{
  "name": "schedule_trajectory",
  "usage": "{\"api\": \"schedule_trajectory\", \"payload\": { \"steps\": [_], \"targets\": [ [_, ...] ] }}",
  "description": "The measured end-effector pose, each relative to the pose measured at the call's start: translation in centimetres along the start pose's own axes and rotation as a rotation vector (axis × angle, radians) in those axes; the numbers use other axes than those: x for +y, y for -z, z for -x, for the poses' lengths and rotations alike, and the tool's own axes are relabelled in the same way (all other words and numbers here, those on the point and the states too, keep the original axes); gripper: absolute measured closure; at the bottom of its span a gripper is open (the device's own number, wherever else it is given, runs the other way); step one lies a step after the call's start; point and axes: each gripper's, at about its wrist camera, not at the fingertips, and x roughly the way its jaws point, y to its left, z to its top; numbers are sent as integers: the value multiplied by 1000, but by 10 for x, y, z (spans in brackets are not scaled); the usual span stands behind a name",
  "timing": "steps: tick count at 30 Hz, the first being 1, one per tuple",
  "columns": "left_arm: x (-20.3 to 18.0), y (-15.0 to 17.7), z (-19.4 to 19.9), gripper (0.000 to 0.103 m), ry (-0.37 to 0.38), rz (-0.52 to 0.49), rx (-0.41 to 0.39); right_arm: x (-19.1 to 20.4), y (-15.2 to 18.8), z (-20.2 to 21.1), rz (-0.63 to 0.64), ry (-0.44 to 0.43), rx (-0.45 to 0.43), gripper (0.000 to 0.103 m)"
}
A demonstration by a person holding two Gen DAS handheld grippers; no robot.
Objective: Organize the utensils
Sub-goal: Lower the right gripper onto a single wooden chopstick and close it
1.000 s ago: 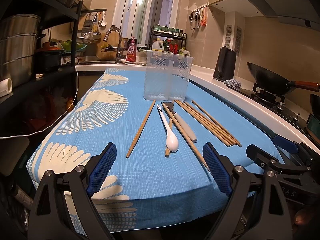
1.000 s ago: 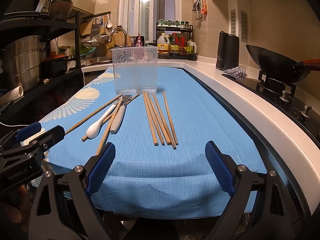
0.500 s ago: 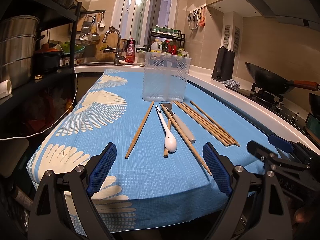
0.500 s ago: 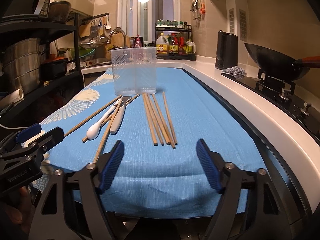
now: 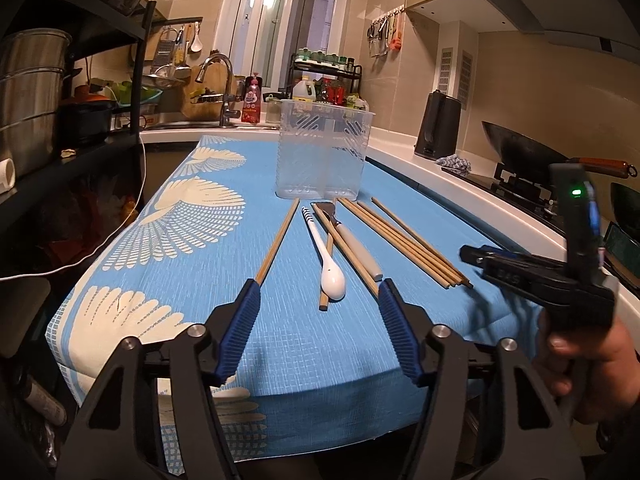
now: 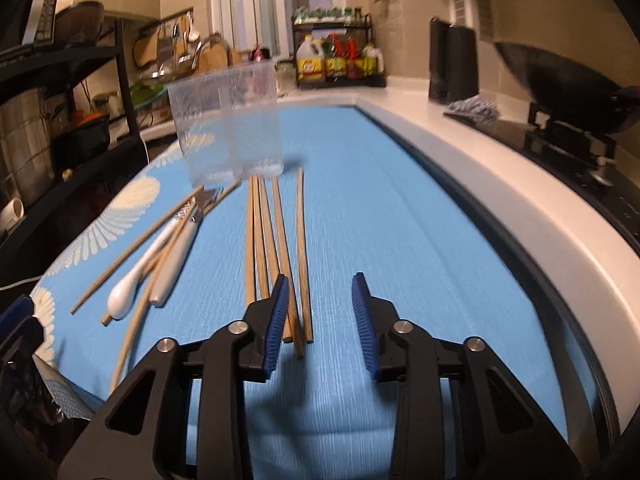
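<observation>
Right gripper (image 6: 320,320) jaws stand moderately apart, holding nothing; the chopstick bundle (image 6: 276,240) ends lie at lower centre, beside its left pad (image 6: 276,320). Left gripper (image 5: 318,332) jaws spread wide, empty; white spoon (image 5: 330,268) lies just above, mid-frame. No writing legible

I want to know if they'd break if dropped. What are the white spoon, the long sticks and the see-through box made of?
The white spoon looks like glazed ceramic: smooth, glossy, with a bright highlight; hard plastic is possible. The chopsticks look like matte wood or bamboo, tan with faint grain. The clear holder looks like thin plastic, translucent with moulded patterns.
</observation>
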Motion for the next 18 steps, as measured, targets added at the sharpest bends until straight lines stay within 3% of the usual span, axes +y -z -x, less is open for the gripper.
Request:
{"api": "schedule_trajectory", "payload": {
  "steps": [4, 11, 18],
  "targets": [
    [5, 1, -1, 56, -3, 5, 9, 1, 5, -18, 41, 10, 50, 84],
    [24, 3, -17, 57, -77, 40, 38, -1, 6, -17, 60, -13, 55, 85],
    [31, 8, -40, 62, -144, 16, 78, -3, 13, -9, 55, -34, 41, 97]
  ]
}}
